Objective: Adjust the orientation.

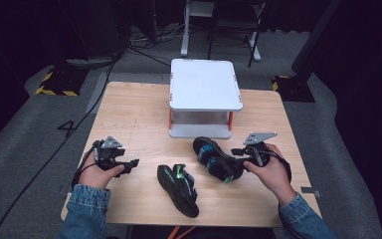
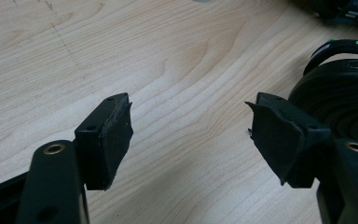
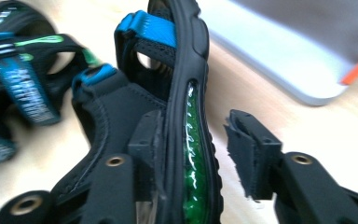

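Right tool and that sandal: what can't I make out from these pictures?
- Grip: in the right gripper view the sandal stands on edge between the right tool's jaws; one touches its inner side, the other stands apart. Whether it's held, I can't tell.
- Heel: cut off by that view's bottom edge.
- Strap lettering on the second sandal: blurred.
- High view: the hand hides the jaws.

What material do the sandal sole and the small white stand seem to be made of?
Sandal: sole looks like matte black rubber or foam, with a ridged edge and a glossy green, gel-like insert; straps look woven. White stand: smooth, probably painted board or plastic, with orange posts.
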`<action>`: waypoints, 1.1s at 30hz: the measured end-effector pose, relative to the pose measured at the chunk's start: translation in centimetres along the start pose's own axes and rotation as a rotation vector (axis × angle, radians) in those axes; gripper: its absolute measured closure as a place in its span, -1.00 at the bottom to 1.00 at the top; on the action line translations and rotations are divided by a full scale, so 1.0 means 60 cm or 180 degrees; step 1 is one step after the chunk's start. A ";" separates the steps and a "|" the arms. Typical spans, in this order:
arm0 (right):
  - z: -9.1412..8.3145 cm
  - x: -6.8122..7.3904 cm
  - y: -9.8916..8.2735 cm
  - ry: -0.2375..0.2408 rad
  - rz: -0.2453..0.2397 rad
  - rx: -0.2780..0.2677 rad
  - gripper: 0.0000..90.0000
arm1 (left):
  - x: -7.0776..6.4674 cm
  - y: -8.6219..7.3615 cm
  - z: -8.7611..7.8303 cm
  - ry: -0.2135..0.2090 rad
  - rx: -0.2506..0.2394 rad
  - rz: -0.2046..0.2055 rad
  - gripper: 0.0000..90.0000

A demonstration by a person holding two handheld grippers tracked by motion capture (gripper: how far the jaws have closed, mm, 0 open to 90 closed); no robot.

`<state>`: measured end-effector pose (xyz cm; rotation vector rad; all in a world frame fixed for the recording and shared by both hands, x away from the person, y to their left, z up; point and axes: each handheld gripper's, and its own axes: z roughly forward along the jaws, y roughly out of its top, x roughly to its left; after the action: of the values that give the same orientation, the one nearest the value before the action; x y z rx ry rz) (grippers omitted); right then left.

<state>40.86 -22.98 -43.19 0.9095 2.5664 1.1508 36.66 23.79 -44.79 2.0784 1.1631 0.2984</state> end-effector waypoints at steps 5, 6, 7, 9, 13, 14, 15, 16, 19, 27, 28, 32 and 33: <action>0.004 -0.017 -0.009 -0.0231 0.0016 -0.0087 0.41 | 0.000 0.000 0.001 0.0004 -0.0007 0.0001 -0.34; 0.006 -0.021 -0.011 -0.0283 0.0017 -0.0100 0.43 | 0.001 0.000 0.001 0.0004 -0.0008 0.0005 -0.34; 0.010 -0.030 -0.016 -0.0352 0.0027 -0.0115 0.43 | 0.001 -0.001 0.001 0.0003 -0.0009 0.0003 -0.34; 0.013 -0.035 -0.019 -0.0367 0.0044 -0.0119 0.43 | 0.001 -0.001 0.001 0.0005 -0.0006 0.0001 -0.34; 0.023 -0.059 -0.030 -0.0550 -0.0113 -0.0092 0.39 | 0.002 -0.001 0.003 0.0003 -0.0016 0.0000 -0.34; 0.026 -0.065 -0.034 -0.0559 -0.0097 -0.0079 0.30 | 0.001 -0.002 0.003 -0.0004 -0.0015 -0.0011 -0.34; 0.029 -0.073 -0.039 -0.0510 -0.0010 -0.0145 0.20 | 0.001 -0.002 0.003 -0.0004 -0.0016 -0.0013 -0.34; 0.027 -0.079 -0.040 -0.0490 0.0026 -0.0170 0.18 | 0.002 -0.002 0.003 -0.0005 -0.0012 -0.0015 -0.34; 0.014 -0.080 -0.037 -0.0554 -0.0016 -0.0167 0.18 | 0.003 -0.002 0.002 -0.0003 -0.0019 -0.0013 -0.34; -0.072 -0.056 -0.012 -0.0169 0.0008 -0.0357 0.22 | 0.007 0.005 0.007 -0.0011 -0.0021 -0.0037 -0.34; -0.076 -0.050 -0.010 -0.0122 -0.0023 -0.0332 0.22 | 0.006 0.008 0.010 -0.0026 -0.0026 -0.0033 -0.34; -0.072 -0.004 -0.003 0.0219 -0.0502 0.0112 0.18 | 0.003 0.017 0.016 -0.0052 -0.0040 0.0000 -0.34; -0.069 0.001 -0.003 0.0224 -0.0547 0.0143 0.22 | 0.003 0.020 0.018 -0.0062 -0.0036 0.0009 -0.34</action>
<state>39.09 -25.55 -40.48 0.6525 2.6750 1.0990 38.08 23.03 -44.78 2.0689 1.1447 0.2848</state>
